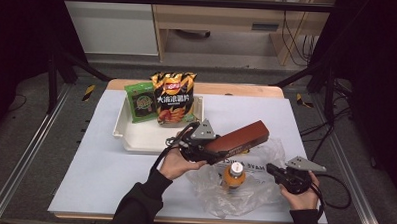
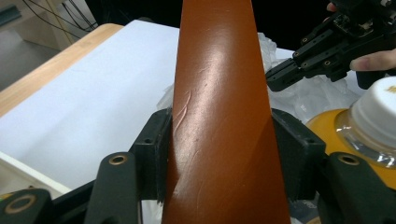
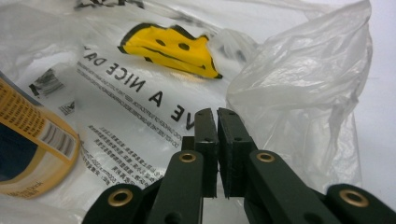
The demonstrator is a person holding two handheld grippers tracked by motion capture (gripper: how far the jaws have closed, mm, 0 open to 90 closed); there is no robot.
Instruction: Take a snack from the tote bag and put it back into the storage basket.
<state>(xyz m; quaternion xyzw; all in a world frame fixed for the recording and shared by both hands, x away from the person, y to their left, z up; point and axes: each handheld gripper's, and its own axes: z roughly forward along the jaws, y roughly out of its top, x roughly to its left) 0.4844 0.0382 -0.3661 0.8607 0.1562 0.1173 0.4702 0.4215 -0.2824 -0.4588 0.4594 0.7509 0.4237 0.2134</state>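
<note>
While the long reddish-brown box [image 2: 219,121] is clamped near one end by the left gripper [image 1: 199,147], above the clear plastic bag [image 3: 289,79], it could tip out. The right gripper [image 3: 217,154] is pinched shut on bag film, which could tear.

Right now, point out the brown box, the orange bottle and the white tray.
brown box [image 1: 243,135], high view, on its long top face.
orange bottle [image 1: 233,176], high view, on its shoulder below the cap.
white tray [image 1: 120,123], high view, on its left wall.
</note>
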